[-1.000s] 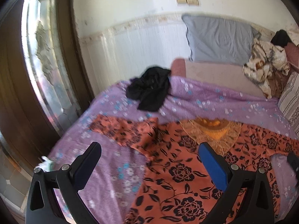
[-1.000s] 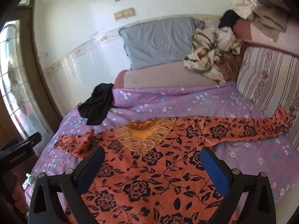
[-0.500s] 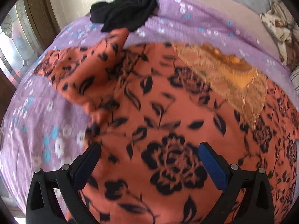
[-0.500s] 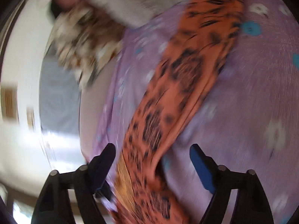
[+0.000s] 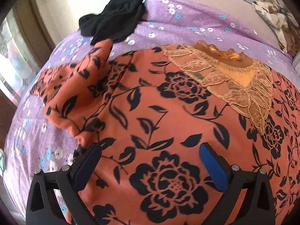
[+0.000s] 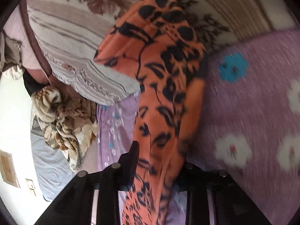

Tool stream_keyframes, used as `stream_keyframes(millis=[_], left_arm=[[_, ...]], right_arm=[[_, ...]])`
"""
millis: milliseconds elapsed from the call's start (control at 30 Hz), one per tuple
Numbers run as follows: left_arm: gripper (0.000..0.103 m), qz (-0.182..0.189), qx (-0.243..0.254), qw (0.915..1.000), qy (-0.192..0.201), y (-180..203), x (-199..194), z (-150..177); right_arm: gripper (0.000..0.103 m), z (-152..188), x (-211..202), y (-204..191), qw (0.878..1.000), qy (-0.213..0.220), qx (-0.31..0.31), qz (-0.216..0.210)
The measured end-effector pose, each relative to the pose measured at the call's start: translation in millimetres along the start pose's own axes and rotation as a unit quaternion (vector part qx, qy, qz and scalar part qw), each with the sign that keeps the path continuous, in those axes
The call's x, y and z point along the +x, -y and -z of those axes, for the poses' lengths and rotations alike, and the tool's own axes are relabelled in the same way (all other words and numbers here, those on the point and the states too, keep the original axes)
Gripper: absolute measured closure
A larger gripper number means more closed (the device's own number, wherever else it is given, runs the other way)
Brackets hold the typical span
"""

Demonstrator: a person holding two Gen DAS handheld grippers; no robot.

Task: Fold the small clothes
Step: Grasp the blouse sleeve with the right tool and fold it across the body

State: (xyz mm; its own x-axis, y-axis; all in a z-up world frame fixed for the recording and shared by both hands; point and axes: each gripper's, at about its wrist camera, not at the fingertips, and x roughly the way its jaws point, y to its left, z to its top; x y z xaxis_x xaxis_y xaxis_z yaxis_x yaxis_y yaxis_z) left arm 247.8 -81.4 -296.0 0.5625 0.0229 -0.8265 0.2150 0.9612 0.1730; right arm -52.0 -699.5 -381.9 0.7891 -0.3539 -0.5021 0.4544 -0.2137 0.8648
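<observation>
Orange cloth with black roses is filling most of the left wrist view: a top [image 5: 150, 112] is lying spread flat on a purple bedsheet [image 5: 187, 20] printed with small white and blue flowers. Its lace collar [image 5: 225, 78] is sitting toward the upper right, and one sleeve [image 5: 75, 93] is lying folded back over the body of the top on the left. The left gripper [image 5: 149, 159] is hovering low over the lower part of the top with its jaws wide apart and nothing between them. A black garment [image 5: 114, 20] is lying crumpled near the far edge of the sheet, apart from the top.

In the right wrist view, which is rolled sideways and partly blurred, the right gripper [image 6: 159, 161] is clamping the other sleeve [image 6: 159, 75]; its jaws have just been closing, and the cloth is running up between them toward a striped pillow [image 6: 75, 46]. The far finger is hiding behind the cloth. A brown and cream blanket [image 6: 61, 121] is lying bunched at the left, next to the pillow.
</observation>
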Motion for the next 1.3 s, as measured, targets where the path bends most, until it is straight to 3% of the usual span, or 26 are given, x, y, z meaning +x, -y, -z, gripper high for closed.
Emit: stream_keyframes(millis=[100, 200, 300, 400, 467, 600, 700, 733, 767, 833, 933, 967, 1000, 1033, 1100, 1133, 1167, 1300], left_arm=[[0.000, 0.001, 0.008, 0.9999, 0.009, 7, -4, -3], [0.000, -0.001, 0.003, 0.9999, 0.014, -2, -7, -7], [0.000, 0.008, -0.022, 0.9996, 0.014, -21, -14, -7], [0.000, 0.014, -0.053, 0.9983, 0.021, -42, -22, -9], [0.000, 0.006, -0.070, 0.9971, 0.028, -54, -25, -12], [0.000, -0.015, -0.098, 0.9944, 0.037, -77, -31, -13], [0.000, -0.030, -0.126, 0.9907, 0.042, -103, -37, -16], [0.000, -0.037, -0.131, 0.9898, 0.043, -109, -38, -16], [0.000, -0.046, -0.140, 0.9880, 0.046, -119, -40, -16], [0.000, -0.064, -0.158, 0.9842, 0.048, -135, -42, -17], [0.000, -0.076, -0.184, 0.9788, 0.048, -153, -43, -17], [0.000, -0.076, -0.193, 0.9771, 0.048, -158, -43, -17], [0.000, -0.075, -0.197, 0.9765, 0.047, -160, -44, -17], [0.000, -0.072, -0.200, 0.9760, 0.046, -161, -43, -16], [0.000, -0.069, -0.197, 0.9769, 0.044, -158, -42, -18], [0.000, -0.069, -0.189, 0.9784, 0.046, -154, -42, -19], [0.000, -0.070, -0.180, 0.9801, 0.048, -149, -42, -20], [0.000, -0.057, -0.145, 0.9860, 0.059, -126, -47, -23]], right_arm=[[0.089, 5, 9, -17, 0.999, -0.007, -0.041, 0.008], [0.090, 32, 6, -56, 0.993, -0.025, -0.119, -0.007], [0.090, 76, 2, -107, 0.976, -0.070, -0.199, -0.052], [0.090, 140, -2, -153, 0.952, -0.132, -0.257, -0.101], [0.090, 191, -5, -180, 0.928, -0.175, -0.302, -0.128], [0.087, 307, -7, -210, 0.870, -0.259, -0.393, -0.146], [0.087, 393, -3, -212, 0.822, -0.324, -0.450, -0.132], [0.087, 429, 1, -208, 0.796, -0.353, -0.476, -0.122], [0.086, 447, 3, -203, 0.780, -0.370, -0.491, -0.114], [0.085, 494, 9, -184, 0.734, -0.430, -0.519, -0.086], [0.069, 540, 17, -145, 0.669, -0.499, -0.550, -0.022], [0.059, 544, 17, -136, 0.659, -0.509, -0.554, -0.009], [0.047, 544, 21, -127, 0.656, -0.522, -0.546, -0.001], [0.047, 538, 22, -120, 0.666, -0.532, -0.522, -0.010], [0.036, 512, 18, -112, 0.701, -0.542, -0.462, -0.018], [0.033, 493, 19, -110, 0.725, -0.548, -0.418, -0.017], [0.028, 482, 16, -109, 0.738, -0.545, -0.396, -0.022], [0.026, 430, 10, -119, 0.797, -0.516, -0.309, -0.049]])
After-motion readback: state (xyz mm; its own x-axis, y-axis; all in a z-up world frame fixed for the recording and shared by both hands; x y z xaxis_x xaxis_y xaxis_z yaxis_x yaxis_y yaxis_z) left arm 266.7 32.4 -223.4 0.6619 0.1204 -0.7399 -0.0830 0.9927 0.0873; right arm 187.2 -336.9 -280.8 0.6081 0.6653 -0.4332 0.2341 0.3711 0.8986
